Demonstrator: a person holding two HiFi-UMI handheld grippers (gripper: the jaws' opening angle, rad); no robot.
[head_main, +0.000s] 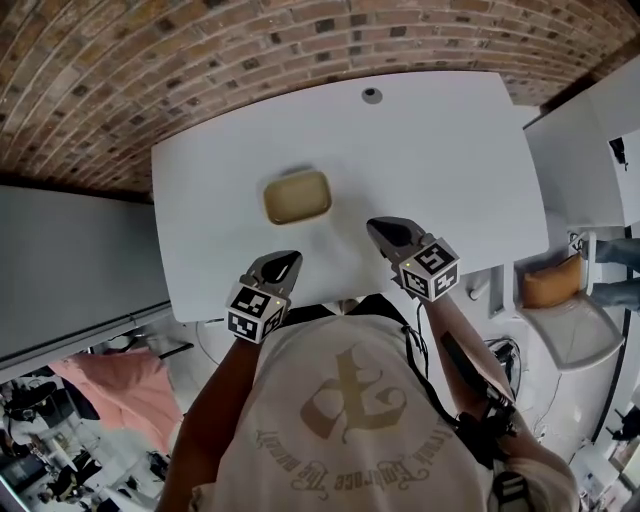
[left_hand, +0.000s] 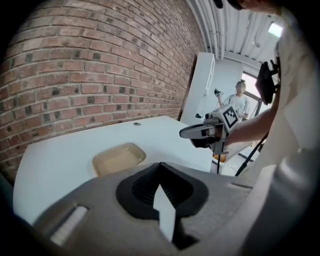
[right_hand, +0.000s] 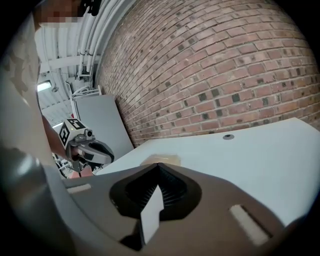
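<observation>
Your left gripper (head_main: 283, 262) has its jaws shut, tips meeting on nothing. Your right gripper (head_main: 383, 230) is the same, closed and empty. The tray (head_main: 297, 196) lies flat on the table (head_main: 440, 150), just ahead of your left fingers and a little to their right, and ahead and to the left of your right fingers. Its long axis runs side to side, across the way both grippers point. Your left gripper looks the nearer, though the head view makes the margin slim. Neither gripper touches the tray.
</observation>
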